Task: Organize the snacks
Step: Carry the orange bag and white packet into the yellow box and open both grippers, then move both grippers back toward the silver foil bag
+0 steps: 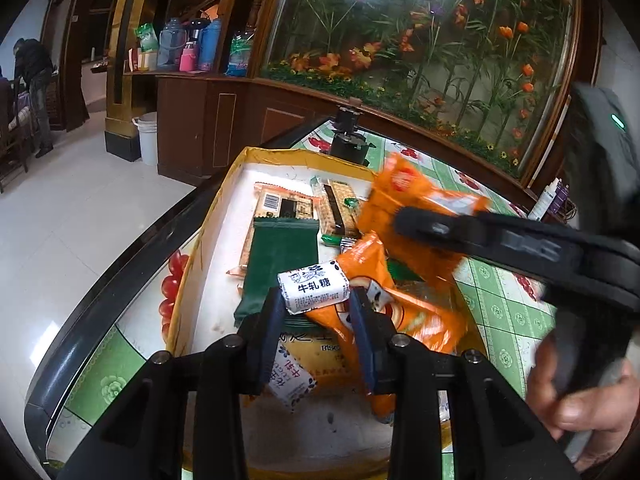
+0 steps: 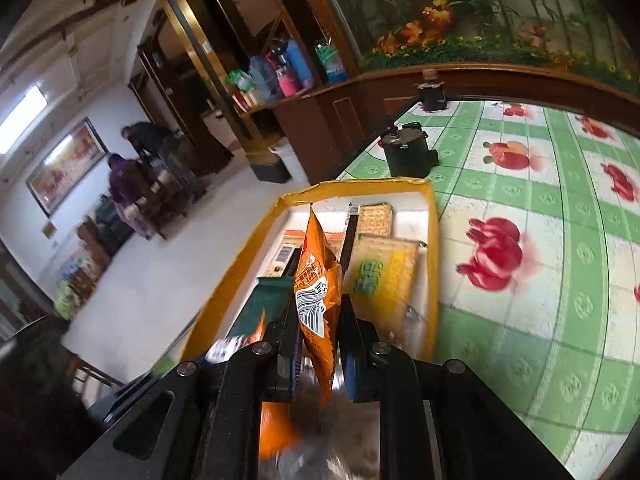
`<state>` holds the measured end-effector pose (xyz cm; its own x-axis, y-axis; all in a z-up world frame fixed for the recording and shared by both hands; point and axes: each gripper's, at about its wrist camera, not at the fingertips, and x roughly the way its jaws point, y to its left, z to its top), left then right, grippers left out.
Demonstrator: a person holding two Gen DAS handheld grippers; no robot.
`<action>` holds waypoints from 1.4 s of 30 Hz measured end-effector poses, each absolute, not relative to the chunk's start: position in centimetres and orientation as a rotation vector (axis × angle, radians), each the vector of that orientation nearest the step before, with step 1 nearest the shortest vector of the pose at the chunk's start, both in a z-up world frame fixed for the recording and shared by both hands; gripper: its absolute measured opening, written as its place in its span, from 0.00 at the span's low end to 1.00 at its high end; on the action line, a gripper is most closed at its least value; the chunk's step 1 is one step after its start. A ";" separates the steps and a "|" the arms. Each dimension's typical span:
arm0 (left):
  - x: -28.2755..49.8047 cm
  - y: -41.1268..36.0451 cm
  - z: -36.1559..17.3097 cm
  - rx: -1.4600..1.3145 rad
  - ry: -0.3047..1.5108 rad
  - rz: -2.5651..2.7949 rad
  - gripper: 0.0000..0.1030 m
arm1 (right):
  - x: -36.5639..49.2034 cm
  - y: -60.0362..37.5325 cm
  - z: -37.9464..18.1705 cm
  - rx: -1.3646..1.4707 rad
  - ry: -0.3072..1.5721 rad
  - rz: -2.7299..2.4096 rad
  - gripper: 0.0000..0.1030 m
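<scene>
Left gripper (image 1: 316, 304) clenched on white nougat candy (image 1: 314, 287), held above yellow-rimmed tray (image 1: 188, 276). Right gripper (image 2: 320, 340) clamps orange snack packet (image 2: 318, 280) edge-on, lifted over tray's near end; packet's lower part blurred, cut off behind fingers. Green wrapper (image 1: 280, 264) flat in tray, near end hidden by left fingers. Cracker packs (image 1: 338, 212) at tray's far end, partly covered. Second orange packet (image 1: 384, 292) beside candy, print unreadable.
</scene>
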<state>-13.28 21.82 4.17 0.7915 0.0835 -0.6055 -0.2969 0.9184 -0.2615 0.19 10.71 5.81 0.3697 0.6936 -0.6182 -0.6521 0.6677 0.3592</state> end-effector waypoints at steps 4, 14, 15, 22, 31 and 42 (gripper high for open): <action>-12.8 21.7 3.9 -0.358 0.652 0.193 0.31 | 1.4 13.1 4.9 0.023 0.846 0.835 0.18; -13.1 21.6 3.8 -0.370 0.646 0.189 0.48 | 1.5 12.6 4.7 0.029 0.869 0.877 0.55; -13.2 21.6 3.9 -0.372 0.637 0.190 0.52 | 1.3 12.3 5.0 0.025 0.851 0.869 0.61; -13.4 21.4 4.1 -0.364 0.620 0.176 0.57 | 0.3 8.9 6.8 0.098 0.782 0.898 0.68; -13.5 21.1 4.3 -0.347 0.601 0.170 0.62 | 1.6 2.5 6.6 0.221 0.765 0.850 0.68; -13.4 19.4 4.8 -0.260 0.604 0.195 0.64 | 6.2 -8.7 5.1 0.439 0.800 0.644 0.68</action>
